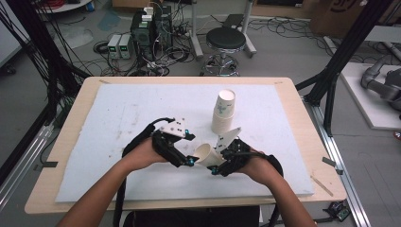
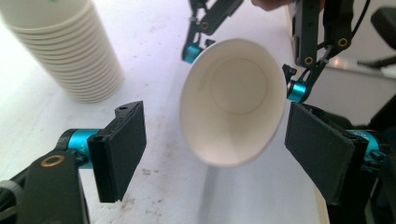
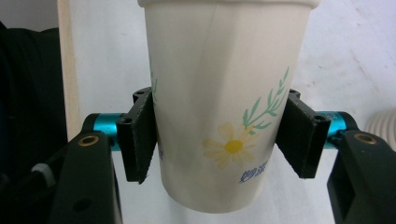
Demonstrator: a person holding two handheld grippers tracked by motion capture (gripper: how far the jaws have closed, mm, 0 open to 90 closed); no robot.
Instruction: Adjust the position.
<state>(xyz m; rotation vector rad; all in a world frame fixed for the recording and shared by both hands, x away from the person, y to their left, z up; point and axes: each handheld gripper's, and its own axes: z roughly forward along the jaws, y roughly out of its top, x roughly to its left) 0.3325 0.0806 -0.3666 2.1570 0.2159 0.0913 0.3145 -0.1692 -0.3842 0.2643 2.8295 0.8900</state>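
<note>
One paper cup [image 3: 224, 107], printed with a yellow daisy and green sprig, is clamped across its body between the pads of the right gripper [image 3: 219, 140], and it is held on its side with its mouth turned toward the left gripper [image 2: 224, 149]. The jaws of the left gripper are spread wide apart, one on each side of the cup's open rim, with nothing gripped between them. A stack of nested cups [image 1: 223, 111] is seen standing upright on the white mat [image 1: 118, 113], just beyond the right gripper.
</note>
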